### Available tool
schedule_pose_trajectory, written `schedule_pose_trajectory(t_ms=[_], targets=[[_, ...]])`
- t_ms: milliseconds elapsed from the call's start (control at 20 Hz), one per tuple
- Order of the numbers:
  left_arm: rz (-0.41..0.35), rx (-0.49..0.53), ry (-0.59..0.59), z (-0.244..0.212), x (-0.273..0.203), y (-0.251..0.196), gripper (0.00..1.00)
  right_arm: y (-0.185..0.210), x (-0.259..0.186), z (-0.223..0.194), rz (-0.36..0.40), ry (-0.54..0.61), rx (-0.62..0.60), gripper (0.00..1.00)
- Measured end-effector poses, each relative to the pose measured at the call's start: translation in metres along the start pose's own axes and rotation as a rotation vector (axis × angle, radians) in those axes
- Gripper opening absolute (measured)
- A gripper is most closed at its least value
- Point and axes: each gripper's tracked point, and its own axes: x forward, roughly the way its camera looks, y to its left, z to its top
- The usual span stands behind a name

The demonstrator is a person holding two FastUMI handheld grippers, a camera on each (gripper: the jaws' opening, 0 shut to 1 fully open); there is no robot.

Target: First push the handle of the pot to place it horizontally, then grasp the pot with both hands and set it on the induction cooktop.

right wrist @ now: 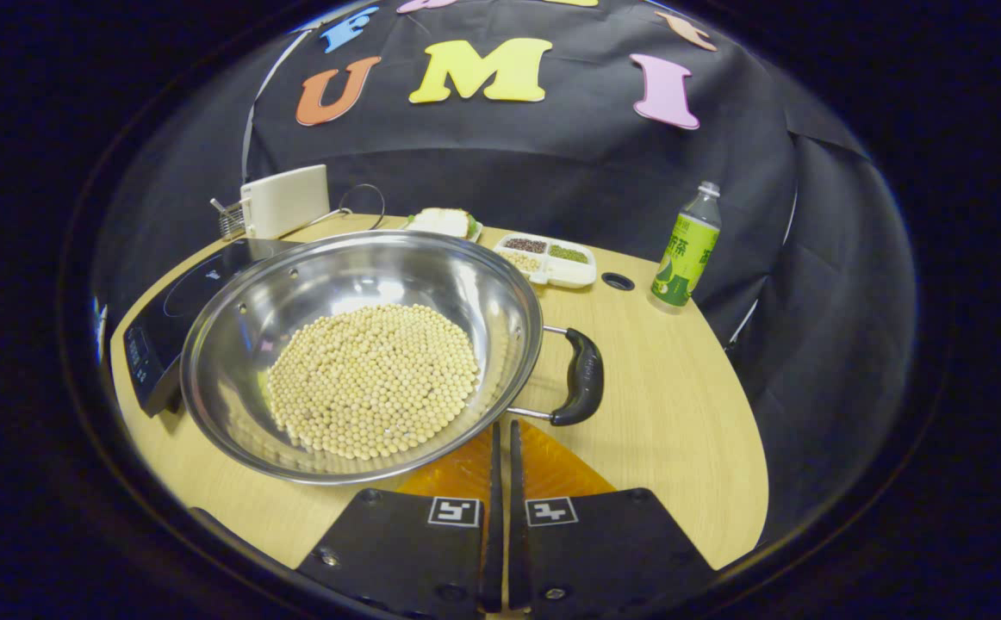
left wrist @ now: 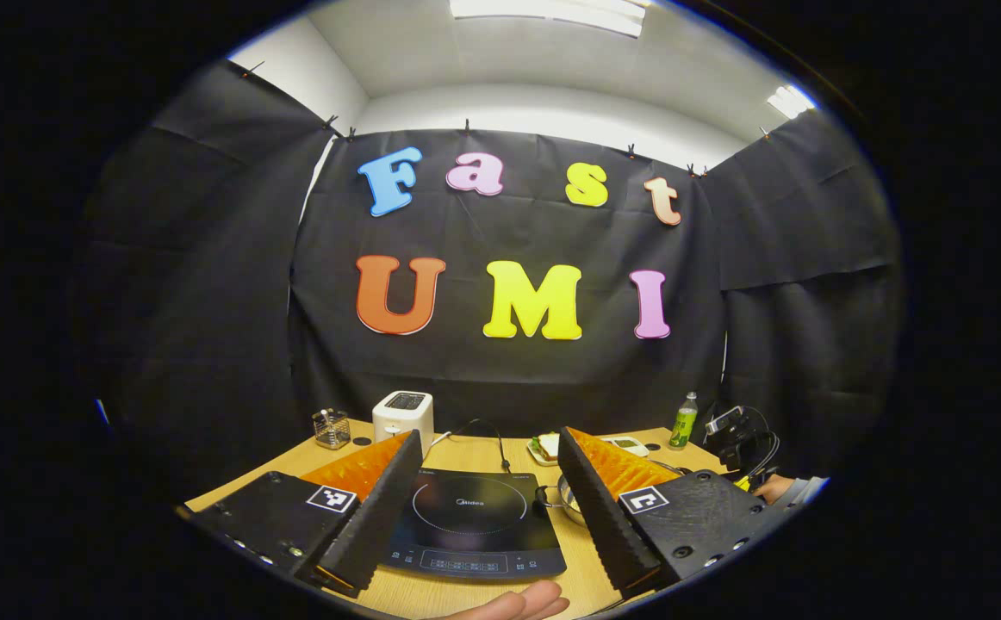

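A steel pot (right wrist: 337, 284) filled with pale soybeans (right wrist: 371, 379) sits on the wooden table, just right of the black induction cooktop (right wrist: 156, 327). Its black loop handle (right wrist: 582, 379) sticks out to the right, lying about level. My right gripper (right wrist: 501, 439) is shut with nothing between its fingers, and its tips are at the pot's near rim beside that handle. In the left gripper view, my left gripper (left wrist: 490, 435) stands wide open above the cooktop (left wrist: 475, 525). A sliver of the pot (left wrist: 571, 506) shows behind its right finger.
A white toaster (right wrist: 285, 200), a sandwich plate (right wrist: 444, 222) and a compartment tray of beans (right wrist: 548, 258) line the table's back. A green bottle (right wrist: 686, 250) stands at the far right. A hand (left wrist: 518, 603) shows at the near edge, and a wire holder (left wrist: 331, 428) at the back left.
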Motion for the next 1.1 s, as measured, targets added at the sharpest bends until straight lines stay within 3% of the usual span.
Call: schedule_pose_trajectory(t_ms=[200,350,400,450,500,650,700,950,1100], targets=[[-0.016,-0.008,0.047,-0.016,0.032,-0.009,0.95,-0.002,-0.031,0.013,-0.008,-0.053,-0.006,0.06],[-0.101,-0.032,0.105,-0.038,0.057,-0.035,0.95,0.002,-0.057,0.021,0.015,-0.098,0.013,0.11],[-0.113,-0.029,0.13,-0.046,0.067,-0.041,0.95,0.001,-0.066,0.023,0.013,-0.111,0.017,0.19],[-0.119,-0.018,0.154,-0.055,0.077,-0.045,0.95,0.0,-0.074,0.028,0.01,-0.129,0.021,0.35],[-0.124,-0.009,0.182,-0.065,0.086,-0.048,0.95,0.002,-0.082,0.032,0.017,-0.146,0.03,0.42],[-0.151,-0.009,0.293,-0.105,0.109,-0.062,0.95,0.005,-0.099,0.039,0.037,-0.187,0.06,0.9],[-0.154,0.001,0.319,-0.115,0.115,-0.065,0.95,0.003,-0.101,0.042,0.031,-0.192,0.08,0.97],[-0.161,0.017,0.445,-0.159,0.138,-0.079,0.95,-0.01,-0.103,0.065,0.015,-0.208,0.161,0.94],[-0.125,0.049,0.532,-0.182,0.153,-0.075,0.95,-0.017,-0.099,0.089,-0.002,-0.253,0.22,0.93]])
